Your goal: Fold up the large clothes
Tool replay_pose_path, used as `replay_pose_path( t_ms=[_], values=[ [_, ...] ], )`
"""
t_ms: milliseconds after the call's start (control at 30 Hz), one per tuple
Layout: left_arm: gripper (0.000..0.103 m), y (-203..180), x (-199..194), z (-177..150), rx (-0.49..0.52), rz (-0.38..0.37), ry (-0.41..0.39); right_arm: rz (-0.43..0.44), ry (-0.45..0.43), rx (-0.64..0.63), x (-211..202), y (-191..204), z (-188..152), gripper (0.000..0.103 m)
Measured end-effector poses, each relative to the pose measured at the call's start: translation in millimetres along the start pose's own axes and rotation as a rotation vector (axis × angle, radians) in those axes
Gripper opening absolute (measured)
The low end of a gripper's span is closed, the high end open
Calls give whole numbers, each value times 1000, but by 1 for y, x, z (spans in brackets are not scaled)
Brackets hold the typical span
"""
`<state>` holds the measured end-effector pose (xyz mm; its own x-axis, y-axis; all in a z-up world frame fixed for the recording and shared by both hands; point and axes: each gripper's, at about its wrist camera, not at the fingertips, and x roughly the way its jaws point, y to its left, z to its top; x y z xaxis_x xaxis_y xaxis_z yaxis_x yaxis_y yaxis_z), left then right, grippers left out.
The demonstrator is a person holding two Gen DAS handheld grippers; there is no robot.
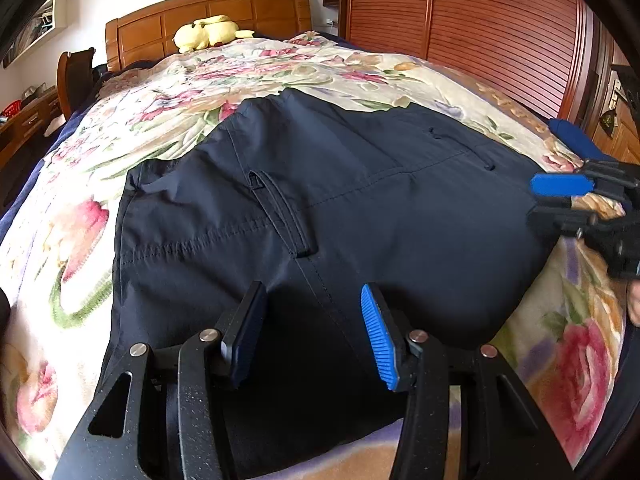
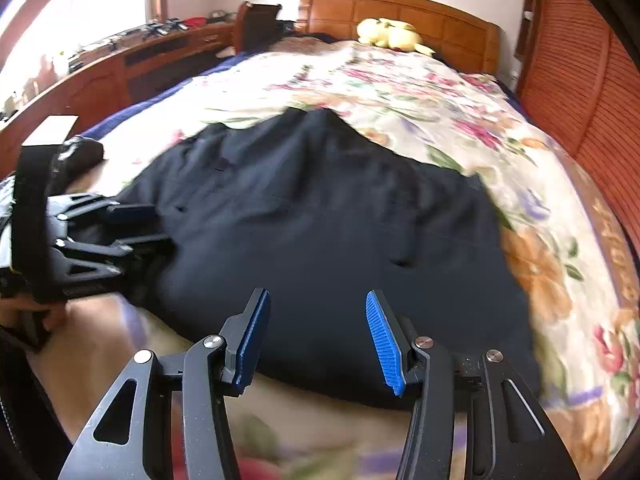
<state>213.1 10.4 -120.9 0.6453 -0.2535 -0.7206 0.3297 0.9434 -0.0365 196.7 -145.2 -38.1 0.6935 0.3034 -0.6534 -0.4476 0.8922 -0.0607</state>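
Observation:
Dark navy trousers point(image 1: 328, 208) lie folded on a floral bedspread point(image 1: 168, 112), with a belt loop and pocket seams showing. My left gripper point(image 1: 314, 332) is open just above their near edge, holding nothing. My right gripper point(image 1: 538, 200) shows at the garment's right edge in the left wrist view. In the right wrist view the trousers point(image 2: 320, 232) fill the middle. My right gripper point(image 2: 318, 336) is open over their near edge and holds nothing. My left gripper point(image 2: 150, 226) shows at the garment's left edge, jaws apart.
A yellow plush toy point(image 1: 208, 32) lies by the wooden headboard point(image 1: 224, 12). A slatted wooden wardrobe point(image 1: 460, 20) stands to the right of the bed. A wooden desk with clutter point(image 2: 132, 52) runs along the left side. The bedspread point(image 2: 420, 92) reaches well beyond the trousers.

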Motion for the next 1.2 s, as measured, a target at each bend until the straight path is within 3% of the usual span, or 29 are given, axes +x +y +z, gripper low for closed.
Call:
replay_pose_path(
  t_ms=[167,300,933,1200],
  values=[
    [50,1,0,0,-2,-5,2,7,73,-32,43,12,-7,52],
    [50,-1,2,0,7,2,8,14,38,-18,65,6,-19,52],
    [51,-3,0,-2,18,27,-7,40,-51,25,53,3,-40,52],
    [51,11,-39,-13,-52,66,-41,81,-52,57,53,-4,-40,53]
  ],
)
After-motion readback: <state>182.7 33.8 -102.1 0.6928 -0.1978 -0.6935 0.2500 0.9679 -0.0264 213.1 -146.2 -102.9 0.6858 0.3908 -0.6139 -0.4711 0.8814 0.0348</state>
